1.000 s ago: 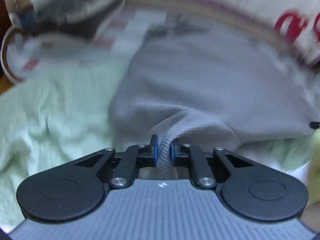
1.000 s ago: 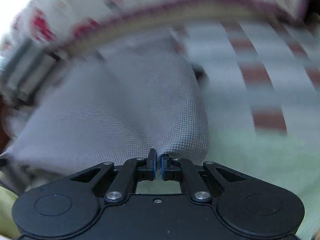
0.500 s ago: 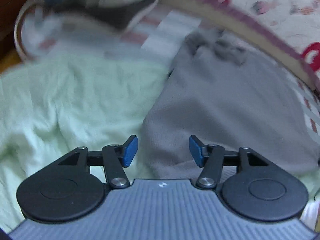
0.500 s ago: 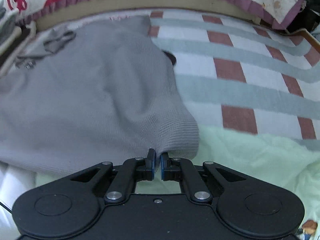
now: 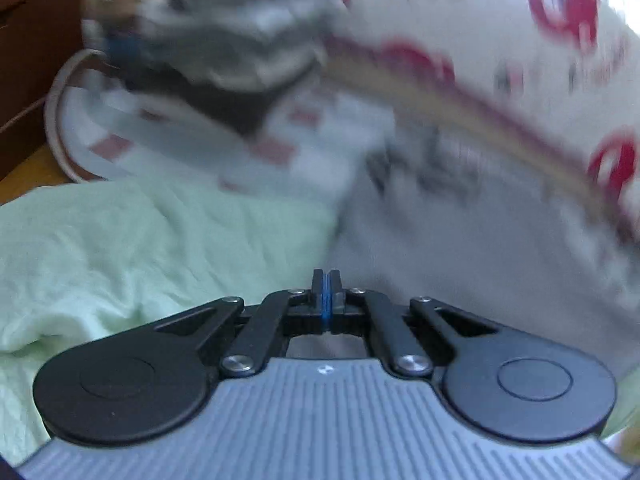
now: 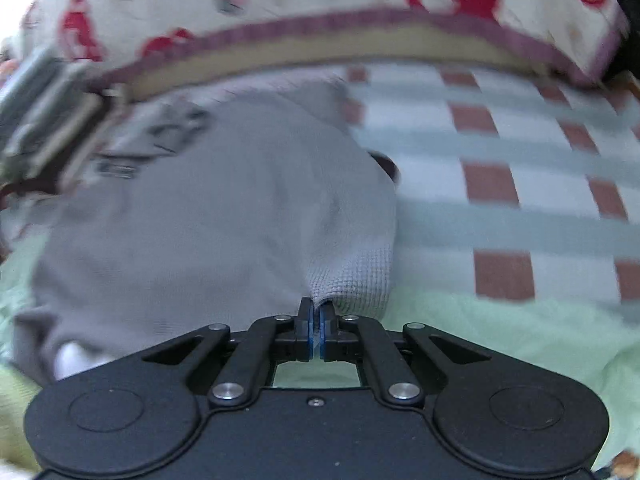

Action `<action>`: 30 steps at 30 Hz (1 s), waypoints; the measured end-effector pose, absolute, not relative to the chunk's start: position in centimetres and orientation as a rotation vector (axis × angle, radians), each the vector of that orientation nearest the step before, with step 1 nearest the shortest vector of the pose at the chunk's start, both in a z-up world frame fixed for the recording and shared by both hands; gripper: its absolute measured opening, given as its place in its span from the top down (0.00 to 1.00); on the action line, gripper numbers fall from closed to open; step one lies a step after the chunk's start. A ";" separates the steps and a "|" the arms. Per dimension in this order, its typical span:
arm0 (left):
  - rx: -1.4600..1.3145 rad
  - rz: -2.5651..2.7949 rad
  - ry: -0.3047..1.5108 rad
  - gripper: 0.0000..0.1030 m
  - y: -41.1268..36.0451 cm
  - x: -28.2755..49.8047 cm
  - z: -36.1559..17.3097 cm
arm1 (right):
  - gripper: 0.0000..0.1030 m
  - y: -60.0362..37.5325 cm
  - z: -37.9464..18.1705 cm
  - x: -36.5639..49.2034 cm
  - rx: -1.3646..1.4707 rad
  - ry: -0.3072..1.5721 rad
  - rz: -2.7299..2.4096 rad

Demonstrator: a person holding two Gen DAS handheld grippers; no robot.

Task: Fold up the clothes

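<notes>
A grey knit sweater [image 6: 224,208] lies folded on the bed, its ribbed hem corner nearest the right wrist camera. My right gripper [image 6: 316,312] is shut on that hem corner, and the fabric bunches up just above the pads. In the blurred left wrist view the sweater [image 5: 460,248] fills the right half. My left gripper [image 5: 326,280] is shut at the sweater's left edge, its blue pads pressed together with no cloth visible between them.
A pale green blanket [image 5: 140,248] spreads under and left of the sweater. Beyond it are a red-and-grey checked sheet [image 6: 500,184] and a cream quilt with red prints [image 6: 280,12]. A pile of clothes [image 5: 224,28] sits far left, beside wooden furniture [image 5: 32,40].
My left gripper let go of the sweater's hem, opened, and has now shut again with nothing seen in it. The right gripper kept its hold; both views swing and blur.
</notes>
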State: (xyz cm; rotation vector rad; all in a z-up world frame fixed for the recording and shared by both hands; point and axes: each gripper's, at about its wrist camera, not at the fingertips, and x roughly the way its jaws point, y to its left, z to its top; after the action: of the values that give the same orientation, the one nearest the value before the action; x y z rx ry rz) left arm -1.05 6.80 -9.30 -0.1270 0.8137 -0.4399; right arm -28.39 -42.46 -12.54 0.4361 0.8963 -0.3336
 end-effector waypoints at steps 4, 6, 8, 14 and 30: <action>-0.148 -0.366 0.915 1.00 8.8 -0.1 -11.3 | 0.97 -42.8 -13.6 -28.0 0.445 0.950 -0.382; -0.127 -0.353 0.981 1.00 8.2 0.5 -13.2 | 0.99 -43.0 -14.2 -27.8 0.450 0.977 -0.406; -0.094 -0.362 1.033 0.98 7.0 0.9 -14.5 | 0.99 -43.2 -14.7 -27.6 0.454 1.003 -0.431; 0.078 -0.460 1.003 0.86 1.7 2.5 -14.3 | 0.93 -43.8 -16.4 -27.0 0.467 1.083 -0.504; 0.414 -0.773 0.910 0.41 -13.2 14.2 -15.8 | 0.56 -54.9 -12.5 -3.7 0.113 0.810 -0.306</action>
State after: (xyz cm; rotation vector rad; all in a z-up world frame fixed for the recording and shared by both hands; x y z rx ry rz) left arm 14.22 -13.25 -15.77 0.4144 0.9098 -0.7728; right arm -3.74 -54.91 -12.53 0.1134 0.8098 -0.3061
